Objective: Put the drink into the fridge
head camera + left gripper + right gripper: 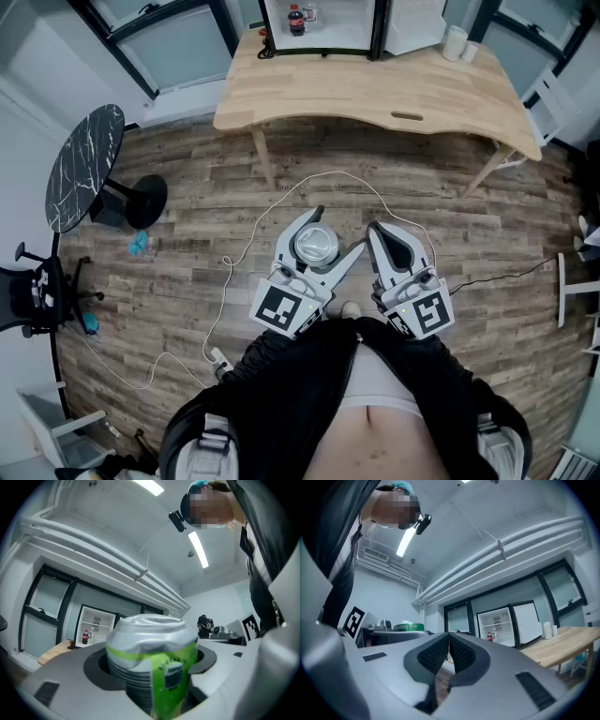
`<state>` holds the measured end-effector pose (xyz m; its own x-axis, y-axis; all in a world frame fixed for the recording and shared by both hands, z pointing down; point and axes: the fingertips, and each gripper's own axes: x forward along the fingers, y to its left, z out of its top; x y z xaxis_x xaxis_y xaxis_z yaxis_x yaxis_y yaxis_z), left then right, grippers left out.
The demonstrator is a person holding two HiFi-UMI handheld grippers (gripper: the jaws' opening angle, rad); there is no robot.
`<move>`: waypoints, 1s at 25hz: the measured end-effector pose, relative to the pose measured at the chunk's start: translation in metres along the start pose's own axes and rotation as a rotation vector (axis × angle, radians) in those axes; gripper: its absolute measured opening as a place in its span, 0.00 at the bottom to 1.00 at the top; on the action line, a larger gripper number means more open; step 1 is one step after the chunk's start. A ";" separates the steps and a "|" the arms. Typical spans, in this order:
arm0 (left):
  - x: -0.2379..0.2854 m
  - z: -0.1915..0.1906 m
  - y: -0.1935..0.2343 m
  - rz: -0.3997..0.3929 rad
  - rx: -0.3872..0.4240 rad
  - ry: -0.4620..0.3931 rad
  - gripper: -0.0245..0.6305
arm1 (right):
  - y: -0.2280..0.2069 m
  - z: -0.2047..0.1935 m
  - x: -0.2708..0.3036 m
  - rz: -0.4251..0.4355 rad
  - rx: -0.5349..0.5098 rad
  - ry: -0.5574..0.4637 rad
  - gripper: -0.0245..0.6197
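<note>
Gripping green-silver can [150, 667], label print unreadable: left gripper [336, 231] jaws; right gripper [448, 644] jaws clenched together, empty.

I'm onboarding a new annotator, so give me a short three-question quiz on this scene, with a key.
1. True or false: the right gripper is shut on the green can.
2. Where does the open fridge stand? A) on the floor B) on the wooden table C) on the round black table
3. Name one thing already inside the fridge.
Key: 1 false: the left gripper holds it, and the right gripper is shut and empty. 2 B. 3 a dark bottle with a red label.
</note>
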<state>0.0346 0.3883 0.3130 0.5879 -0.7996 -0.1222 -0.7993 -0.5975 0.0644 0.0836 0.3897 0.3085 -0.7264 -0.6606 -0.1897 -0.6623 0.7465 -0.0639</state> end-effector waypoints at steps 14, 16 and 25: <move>-0.001 0.000 -0.001 -0.018 -0.010 0.012 0.55 | -0.001 0.002 0.004 -0.006 -0.047 -0.040 0.08; -0.003 -0.001 0.001 -0.019 -0.011 0.014 0.55 | 0.002 0.002 0.005 -0.007 -0.047 -0.045 0.08; -0.017 0.001 0.018 -0.030 -0.012 0.011 0.55 | 0.017 -0.009 0.020 -0.025 -0.021 -0.005 0.08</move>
<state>0.0104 0.3908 0.3148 0.6132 -0.7817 -0.1135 -0.7796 -0.6221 0.0729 0.0563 0.3891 0.3124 -0.7085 -0.6788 -0.1928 -0.6841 0.7278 -0.0481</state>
